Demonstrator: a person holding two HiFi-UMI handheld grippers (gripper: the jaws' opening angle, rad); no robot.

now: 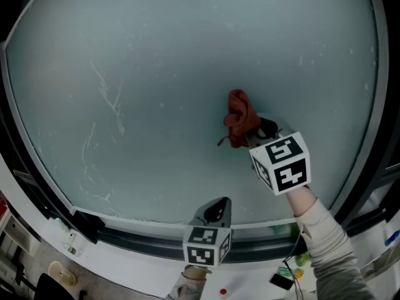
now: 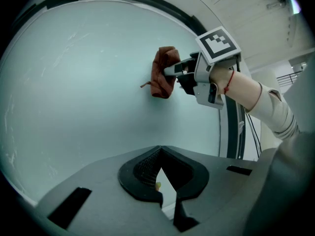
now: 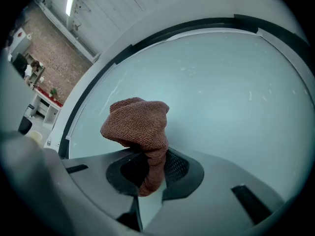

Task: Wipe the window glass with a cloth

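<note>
Cloth (image 1: pixel 240 119) in right gripper (image 1: pixel 257 131) against window glass (image 1: pixel 187 67); left gripper (image 1: pixel 218 206) closed, below.

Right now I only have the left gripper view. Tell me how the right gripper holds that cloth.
Observer: In the right gripper view, the right gripper has its jaws shut on the cloth; one strip runs down between them and the rest bunches above.
Operator: Now point out any marks on the glass.
Observer: The head view shows whitish streaks on the window glass, well to the left of the cloth.
Operator: Report where my left gripper sits.
Observer: In the head view, the left gripper is low by the window's bottom frame, below the cloth.
</note>
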